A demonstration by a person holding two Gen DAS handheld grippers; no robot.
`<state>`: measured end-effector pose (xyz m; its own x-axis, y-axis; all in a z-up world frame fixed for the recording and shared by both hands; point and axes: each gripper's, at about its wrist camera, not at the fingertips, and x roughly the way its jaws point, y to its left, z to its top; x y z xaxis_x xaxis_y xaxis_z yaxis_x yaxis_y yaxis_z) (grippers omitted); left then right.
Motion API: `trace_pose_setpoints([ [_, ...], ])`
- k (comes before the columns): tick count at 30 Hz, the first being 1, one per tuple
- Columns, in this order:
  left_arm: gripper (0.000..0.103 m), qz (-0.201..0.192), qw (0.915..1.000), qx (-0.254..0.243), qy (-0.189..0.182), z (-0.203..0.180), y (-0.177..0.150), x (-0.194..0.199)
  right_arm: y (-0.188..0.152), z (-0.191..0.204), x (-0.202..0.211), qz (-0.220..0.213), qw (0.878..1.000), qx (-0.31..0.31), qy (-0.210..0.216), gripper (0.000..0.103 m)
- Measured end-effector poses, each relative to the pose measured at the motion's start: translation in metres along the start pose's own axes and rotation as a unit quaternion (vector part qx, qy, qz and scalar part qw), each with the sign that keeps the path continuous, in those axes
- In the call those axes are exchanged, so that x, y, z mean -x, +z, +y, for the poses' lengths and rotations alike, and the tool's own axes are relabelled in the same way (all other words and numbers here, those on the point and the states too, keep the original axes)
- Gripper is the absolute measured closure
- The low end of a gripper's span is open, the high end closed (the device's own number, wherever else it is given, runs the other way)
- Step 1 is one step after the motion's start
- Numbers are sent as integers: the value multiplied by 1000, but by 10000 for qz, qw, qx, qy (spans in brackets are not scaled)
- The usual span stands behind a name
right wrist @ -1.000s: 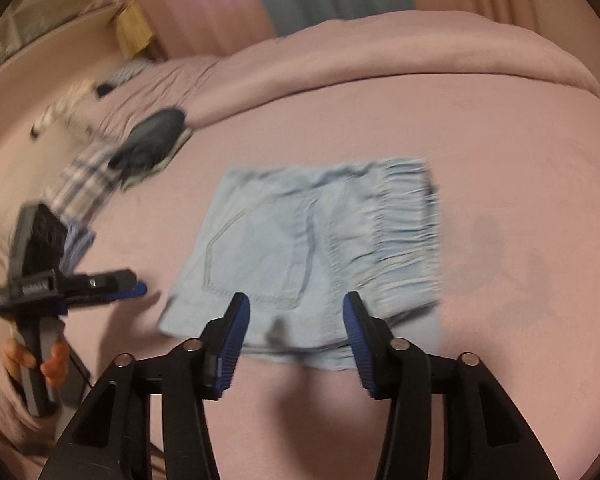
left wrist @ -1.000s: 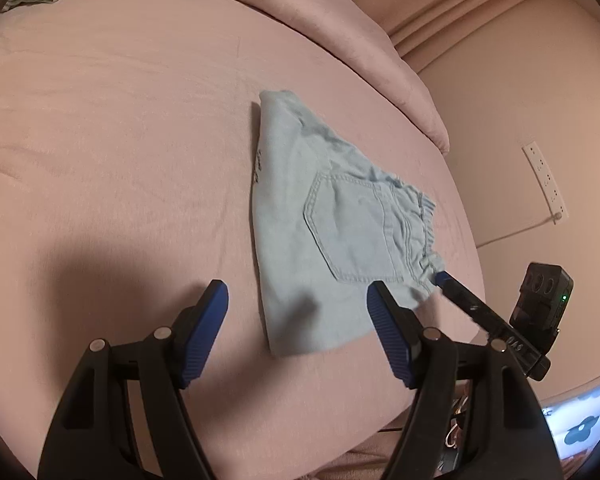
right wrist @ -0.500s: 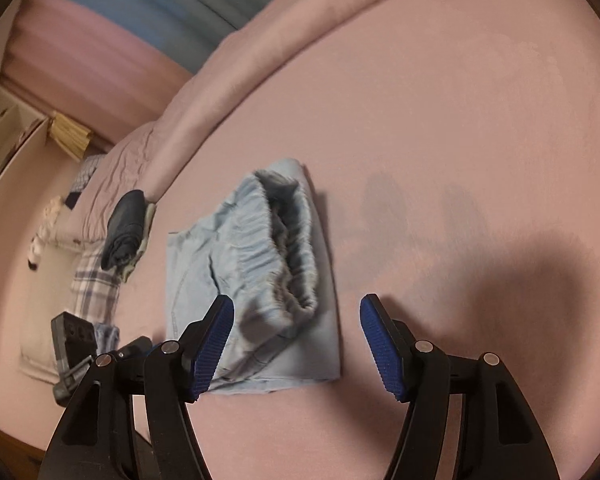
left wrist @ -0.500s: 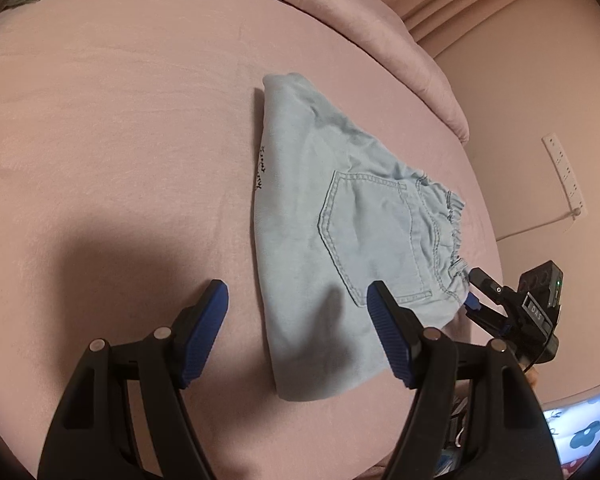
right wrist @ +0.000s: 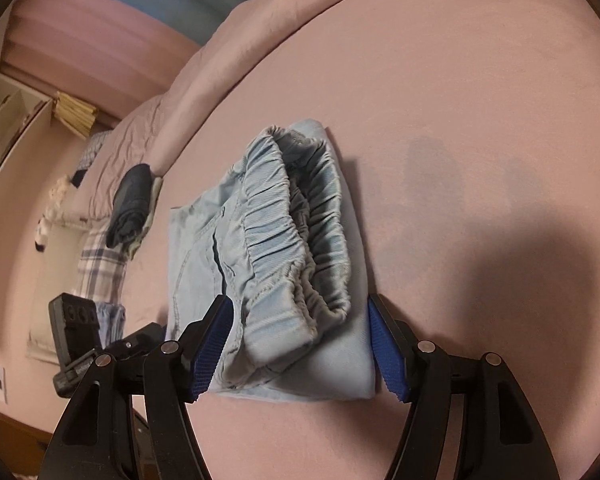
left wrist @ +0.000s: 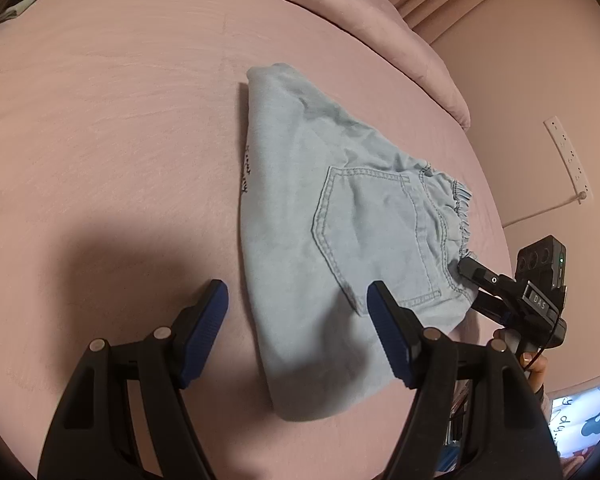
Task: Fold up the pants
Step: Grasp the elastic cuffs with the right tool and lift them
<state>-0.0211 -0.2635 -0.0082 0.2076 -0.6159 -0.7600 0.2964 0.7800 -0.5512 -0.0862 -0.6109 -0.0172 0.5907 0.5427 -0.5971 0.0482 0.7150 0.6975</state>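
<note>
The folded light-blue pants (left wrist: pixel 340 240) lie on the pink bed (left wrist: pixel 120 120), their near corner between the left tongs (left wrist: pixel 298 336), spread apart, and their waistband end between the right tongs (right wrist: pixel 300 344), whose jaws have just been opening, nothing gripped.

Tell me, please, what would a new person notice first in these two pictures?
First, the folded light blue pants lying in the middle of the pink bed, elastic waistband toward the right gripper. That gripper has just been opening its jaws, and they now straddle the waistband end. The left gripper is open over the other end; farther off on the bed lies a dark folded garment.
</note>
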Motion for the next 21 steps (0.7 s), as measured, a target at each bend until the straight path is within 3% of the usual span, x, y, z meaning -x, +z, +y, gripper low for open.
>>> trace_pose_setpoints([
  [21,29,73,9999,-89,-101,-9,12,-18,25,13,-25,176,9993,310,-106,30],
])
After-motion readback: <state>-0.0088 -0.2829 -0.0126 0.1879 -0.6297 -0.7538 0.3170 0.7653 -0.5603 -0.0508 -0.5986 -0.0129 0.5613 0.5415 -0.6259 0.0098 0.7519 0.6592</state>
